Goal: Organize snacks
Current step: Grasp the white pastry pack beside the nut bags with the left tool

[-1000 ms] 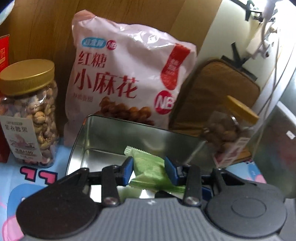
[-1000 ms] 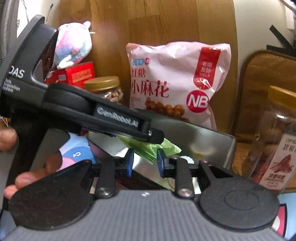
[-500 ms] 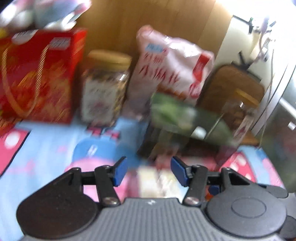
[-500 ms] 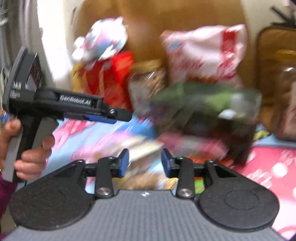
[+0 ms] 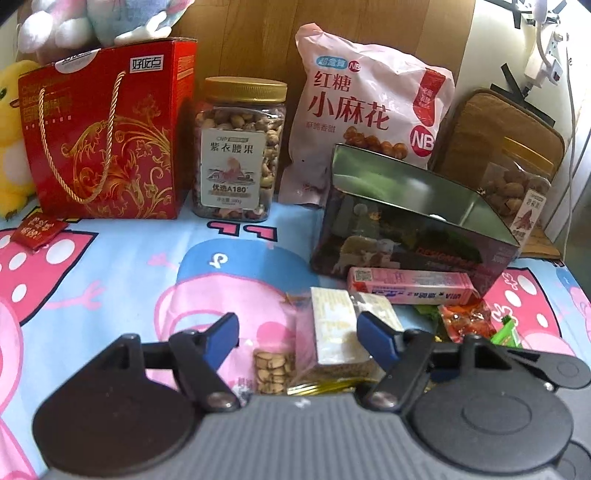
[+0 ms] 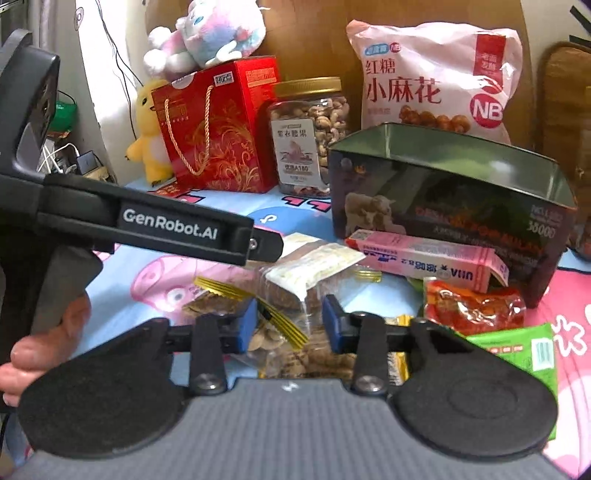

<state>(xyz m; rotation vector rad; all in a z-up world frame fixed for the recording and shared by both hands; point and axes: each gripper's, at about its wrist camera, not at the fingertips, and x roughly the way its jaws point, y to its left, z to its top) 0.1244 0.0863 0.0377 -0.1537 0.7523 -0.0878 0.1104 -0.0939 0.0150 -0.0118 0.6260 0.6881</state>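
Note:
A dark open tin box [image 5: 417, 225] [image 6: 454, 199] stands on the cartoon cloth. In front of it lies a pile of small snacks: a pink carton [image 5: 410, 290] [image 6: 424, 256], a clear pack with a cream label [image 5: 340, 334] [image 6: 314, 269], a nut packet [image 5: 273, 365], a red packet [image 5: 465, 319] [image 6: 472, 304] and a green packet [image 6: 524, 350]. My left gripper [image 5: 297, 334] is open and empty, low over the pile. My right gripper [image 6: 288, 325] is open and empty just above the clear pack.
Along the back stand a red gift box [image 5: 107, 144], a gold-lidded nut jar [image 5: 240, 147], a big pink snack bag [image 5: 369, 110] and a second jar [image 5: 517, 195] at right. Plush toys [image 6: 207, 33] sit on and beside the red box.
The left gripper let go of the green packet inside the tin. Both grippers pulled back from the tin and dropped low over the snack pile in front.

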